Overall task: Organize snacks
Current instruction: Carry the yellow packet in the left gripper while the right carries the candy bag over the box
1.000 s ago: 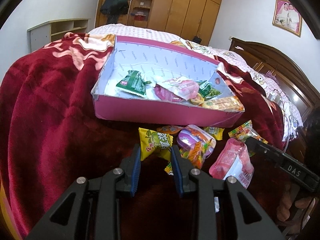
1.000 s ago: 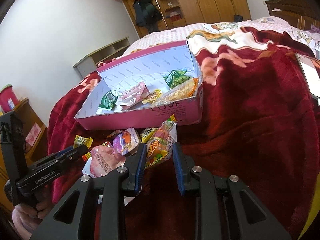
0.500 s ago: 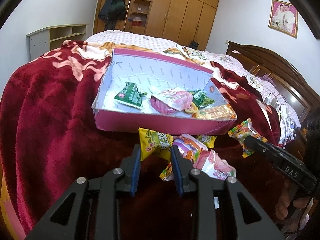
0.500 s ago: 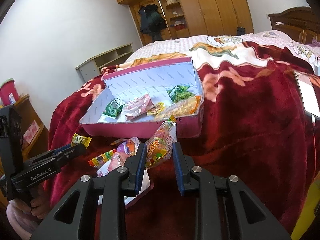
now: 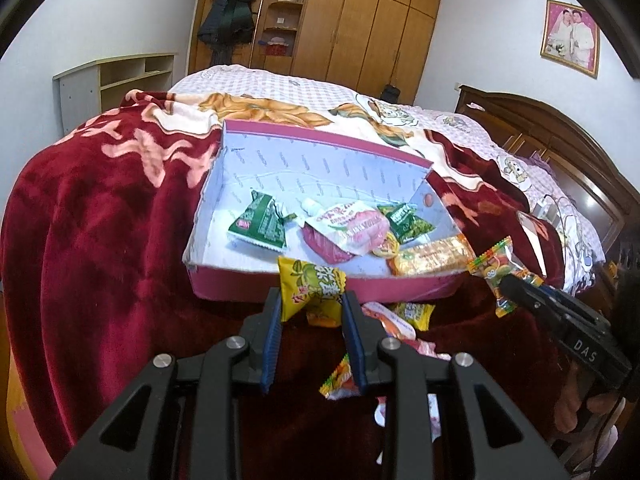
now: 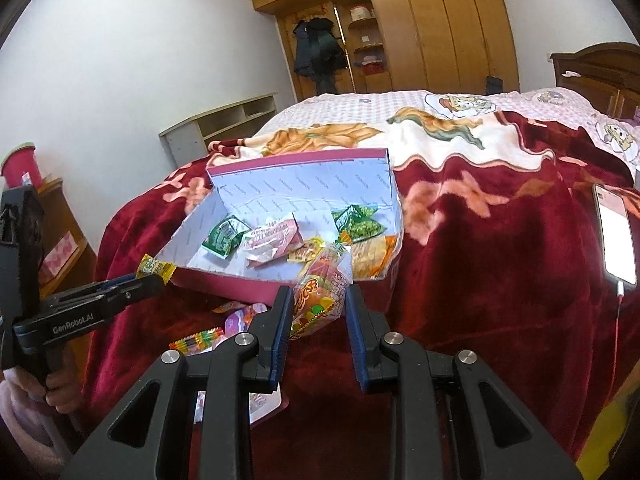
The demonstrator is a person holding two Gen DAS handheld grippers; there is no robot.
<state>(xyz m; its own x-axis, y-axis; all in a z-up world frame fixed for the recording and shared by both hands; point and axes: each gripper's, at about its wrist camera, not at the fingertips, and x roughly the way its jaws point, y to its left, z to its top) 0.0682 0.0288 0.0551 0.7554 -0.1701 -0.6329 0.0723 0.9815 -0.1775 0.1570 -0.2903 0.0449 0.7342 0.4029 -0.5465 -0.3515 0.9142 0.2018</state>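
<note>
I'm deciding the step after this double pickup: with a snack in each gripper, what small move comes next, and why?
Probably carry both forward over the pink box and release. The left gripper is shut on the yellow packet, the right gripper on the gummy bag; both hang before its near wall, and other snacks already lie inside.

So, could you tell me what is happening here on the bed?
A person is sorting snacks into a pink box on the red blanket. The left gripper grips a yellow packet, and the right gripper grips a clear candy bag; both are held in front of the box. More snacks lie loose on the blanket.
</note>
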